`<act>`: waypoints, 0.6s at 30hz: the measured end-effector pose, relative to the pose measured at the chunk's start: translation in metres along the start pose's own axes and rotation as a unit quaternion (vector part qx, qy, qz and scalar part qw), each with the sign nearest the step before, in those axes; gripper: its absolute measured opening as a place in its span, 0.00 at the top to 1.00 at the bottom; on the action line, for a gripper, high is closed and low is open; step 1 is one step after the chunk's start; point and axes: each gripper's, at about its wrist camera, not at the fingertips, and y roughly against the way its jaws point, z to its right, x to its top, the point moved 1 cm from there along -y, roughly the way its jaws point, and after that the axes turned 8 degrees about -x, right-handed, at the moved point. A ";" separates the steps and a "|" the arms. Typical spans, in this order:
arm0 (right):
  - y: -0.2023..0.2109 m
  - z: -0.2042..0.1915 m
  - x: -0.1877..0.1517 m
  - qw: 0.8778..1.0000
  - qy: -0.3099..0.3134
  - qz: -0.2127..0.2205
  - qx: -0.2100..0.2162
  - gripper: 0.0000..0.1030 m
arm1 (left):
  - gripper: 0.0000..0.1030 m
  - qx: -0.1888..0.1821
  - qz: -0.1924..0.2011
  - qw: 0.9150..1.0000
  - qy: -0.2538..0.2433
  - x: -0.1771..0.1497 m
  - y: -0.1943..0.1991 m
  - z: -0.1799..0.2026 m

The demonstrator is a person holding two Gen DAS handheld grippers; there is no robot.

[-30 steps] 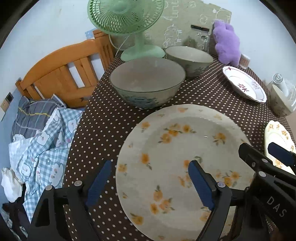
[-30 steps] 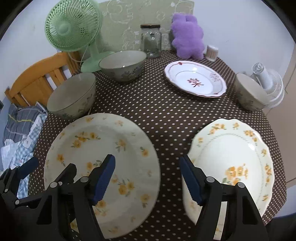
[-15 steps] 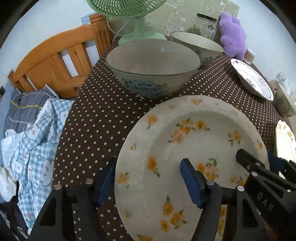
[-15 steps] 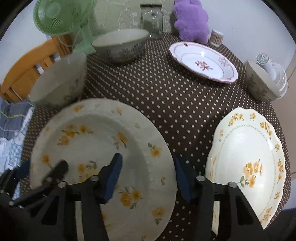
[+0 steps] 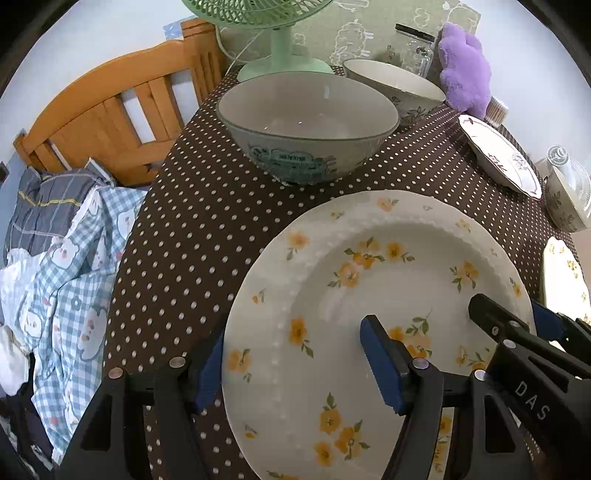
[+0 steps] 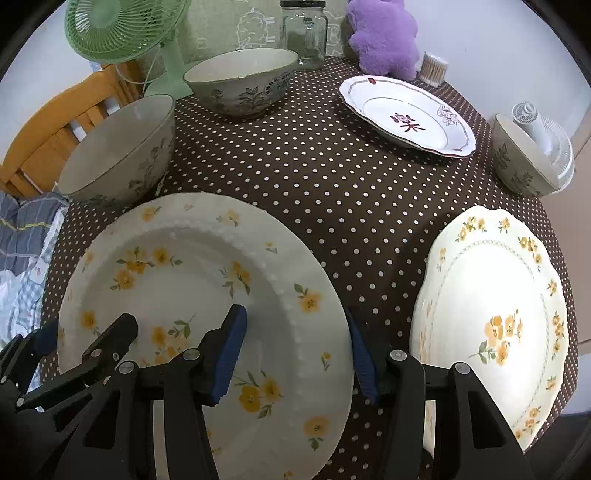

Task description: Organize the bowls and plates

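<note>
A large white plate with yellow flowers (image 5: 369,280) (image 6: 192,273) lies at the near edge of the dotted table. My left gripper (image 5: 295,363) is open and straddles the plate's left rim, one finger outside, one over the plate. My right gripper (image 6: 295,354) is open and straddles its right rim. A scalloped yellow-flower plate (image 6: 495,314) lies to the right. A red-pattern plate (image 6: 406,114) is farther back. Two grey bowls (image 5: 306,125) (image 6: 240,85) stand behind the large plate, a third bowl (image 6: 517,162) at the far right.
A green fan (image 6: 125,33), a glass jar (image 6: 304,33), a purple plush toy (image 6: 384,37) and a cotton swab box (image 6: 434,68) stand at the back. A wooden chair (image 5: 110,110) with bedding (image 5: 62,258) is left of the table. A small white fan (image 6: 546,140) stands right.
Both grippers have moved forward and down toward the large flowered plate; their fingers now straddle its left and right rims. The plate has not moved.
</note>
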 end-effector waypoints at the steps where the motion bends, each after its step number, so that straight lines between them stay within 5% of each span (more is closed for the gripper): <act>1: 0.003 0.000 0.000 1.000 0.003 0.002 0.000 0.44 | 0.32 0.000 -0.003 1.000 0.004 -0.001 0.002 0.000; 18: 0.048 0.044 -0.011 0.999 -0.004 0.039 -0.005 0.44 | 0.33 -0.018 0.047 0.999 -0.013 -0.011 0.045 0.048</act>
